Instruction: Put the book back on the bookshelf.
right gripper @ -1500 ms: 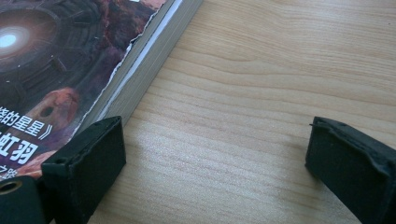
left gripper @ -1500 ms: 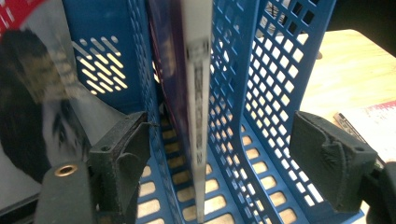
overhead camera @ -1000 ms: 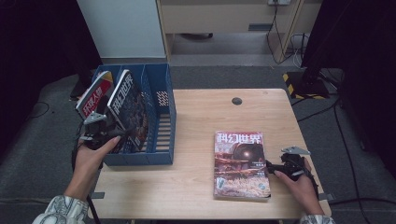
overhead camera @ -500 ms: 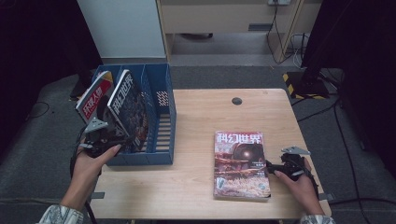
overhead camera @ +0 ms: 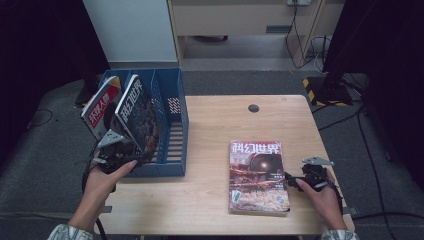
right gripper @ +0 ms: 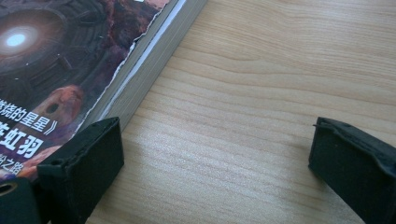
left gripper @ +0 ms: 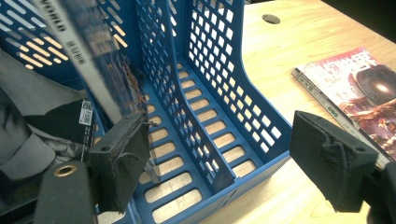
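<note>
Gaping wide, left claw (left gripper: 219,158) empty at blue rack (left gripper: 205,107); right claw (right gripper: 215,172) wide, pad touching magazine (right gripper: 60,70).

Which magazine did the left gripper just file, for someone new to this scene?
Find the blue file rack on the table's left end. Two magazines lean in it; it is the right-hand one, the dark-covered magazine, beside the open left gripper. Its neighbour, the red-and-white magazine, is far brighter.
</note>
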Demonstrator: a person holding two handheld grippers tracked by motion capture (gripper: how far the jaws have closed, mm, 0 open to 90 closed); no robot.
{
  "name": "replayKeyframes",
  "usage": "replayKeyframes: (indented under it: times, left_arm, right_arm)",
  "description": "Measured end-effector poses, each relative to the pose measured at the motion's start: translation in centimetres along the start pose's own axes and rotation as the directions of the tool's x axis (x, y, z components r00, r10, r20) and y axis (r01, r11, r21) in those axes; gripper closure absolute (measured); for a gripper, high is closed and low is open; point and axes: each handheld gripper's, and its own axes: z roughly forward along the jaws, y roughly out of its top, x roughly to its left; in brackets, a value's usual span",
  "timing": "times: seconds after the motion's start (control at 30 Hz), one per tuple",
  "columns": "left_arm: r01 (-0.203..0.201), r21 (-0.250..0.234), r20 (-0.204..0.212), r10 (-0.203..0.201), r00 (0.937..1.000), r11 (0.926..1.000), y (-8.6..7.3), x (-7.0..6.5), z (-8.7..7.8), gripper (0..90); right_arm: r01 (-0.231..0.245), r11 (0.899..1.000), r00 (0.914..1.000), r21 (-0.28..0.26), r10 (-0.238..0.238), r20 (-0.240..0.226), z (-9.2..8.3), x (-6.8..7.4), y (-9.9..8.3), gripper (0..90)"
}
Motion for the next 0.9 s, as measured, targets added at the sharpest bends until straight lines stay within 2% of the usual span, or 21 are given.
replayKeyframes:
  times: [0.33, 0.43, 0.57, 0.7, 0.77, 0.83, 0.9]
  left_arm:
    - [-0.007, 0.0, 0.037, 0.007, 0.9993, 1.0, 0.0, -0.8, 1.0, 19.3]
    - [-0.013, -0.001, 0.049, 0.013, 0.9987, 0.9999, 0.1, -1.2, 1.4, 19.1]
    - [-0.015, 0.001, 0.068, 0.014, 0.9976, 0.9999, 0.2, -2.1, 2.2, 19.1]
    - [-0.024, 0.01, 0.083, 0.023, 0.9963, 0.9997, 0.4, -3.2, 2.9, 19.4]
    - [-0.013, 0.012, 0.108, 0.011, 0.994, 0.9998, 0.5, -3.7, 3.2, 20.0]
    - [-0.003, -0.008, 0.118, 0.004, 0.993, 1.0, 0.6, -4.0, 3.6, 21.0]
    - [0.0, 0.005, 0.125, 0.0, 0.9922, 1.0, 0.5, -4.3, 4.3, 20.6]
  right_arm:
    - [-0.002, 1.0, 0.9999, 0.006, 0.001, 0.014, 0.0, 0.0, 0.0, 4.4]
    - [-0.029, 1.0, 0.9993, -0.007, 0.029, 0.024, -0.4, -0.4, 0.1, 5.4]
    - [-0.008, 1.0, 0.9986, -0.025, 0.009, 0.051, -1.0, -0.5, 0.3, 7.1]
    - [0.036, 0.998, 0.9958, -0.055, -0.032, 0.086, -1.9, -0.1, 0.8, 16.2]
    - [0.047, 0.996, 0.9946, -0.079, -0.04, 0.095, -2.5, 0.0, 1.1, 18.2]
    - [0.061, 0.995, 0.994, -0.083, -0.053, 0.096, -3.1, 0.2, 1.1, 20.1]
    - [0.085, 0.992, 0.9926, -0.097, -0.075, 0.095, -3.5, 0.6, 1.2, 21.0]
